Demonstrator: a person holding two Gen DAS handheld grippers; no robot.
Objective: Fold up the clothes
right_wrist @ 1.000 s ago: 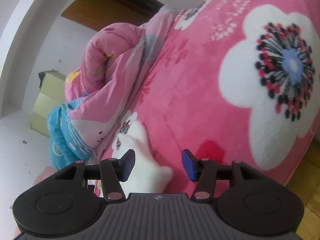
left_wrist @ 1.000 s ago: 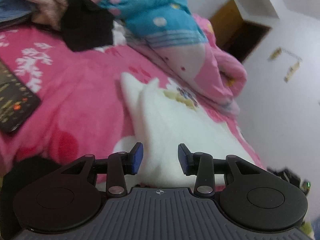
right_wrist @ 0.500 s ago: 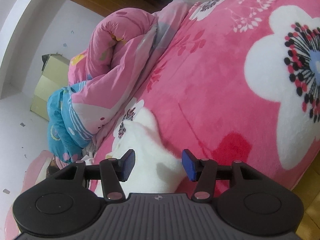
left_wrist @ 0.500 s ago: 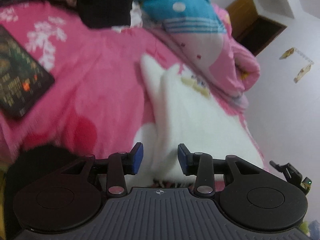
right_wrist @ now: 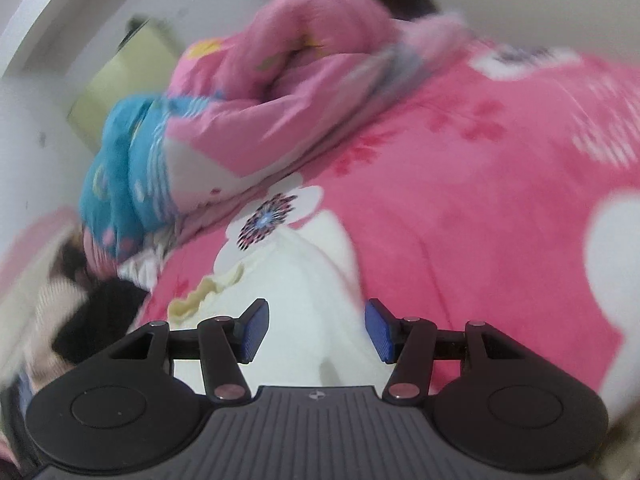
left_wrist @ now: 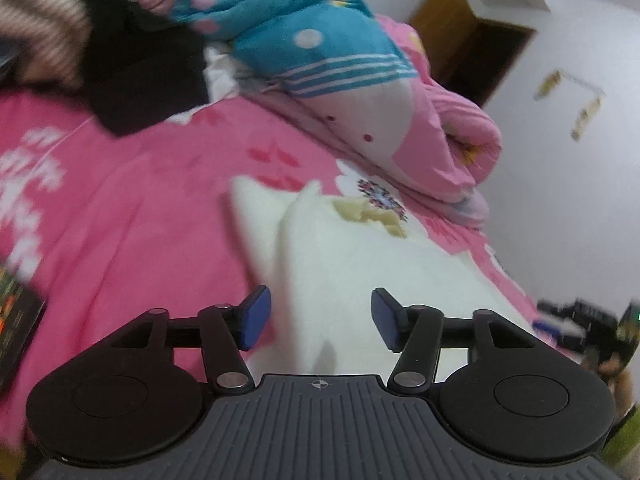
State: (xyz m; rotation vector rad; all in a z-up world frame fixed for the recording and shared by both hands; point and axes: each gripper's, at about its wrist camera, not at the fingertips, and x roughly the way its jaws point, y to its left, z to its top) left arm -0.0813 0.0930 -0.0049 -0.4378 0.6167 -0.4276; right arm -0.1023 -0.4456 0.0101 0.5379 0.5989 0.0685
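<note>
A white fluffy garment (left_wrist: 360, 264) with a pale yellow collar lies on the pink flowered bedspread (left_wrist: 132, 208). My left gripper (left_wrist: 320, 320) is open, its blue pads either side of the garment's near part, just above it. In the right wrist view the same garment (right_wrist: 304, 288) lies under my right gripper (right_wrist: 316, 330), which is open and holds nothing. Whether the pads touch the cloth cannot be told.
A rolled pink and blue quilt (left_wrist: 360, 92) lies along the far side of the bed, also in the right wrist view (right_wrist: 256, 112). A black garment (left_wrist: 140, 76) and a striped one (left_wrist: 44, 20) sit at the left. A dark patterned flat object (left_wrist: 16, 324) lies at the left edge.
Both grippers have opened wider. The right gripper has swung left and come over the white garment. The left view shifted slightly, with the garment still between its pads.
</note>
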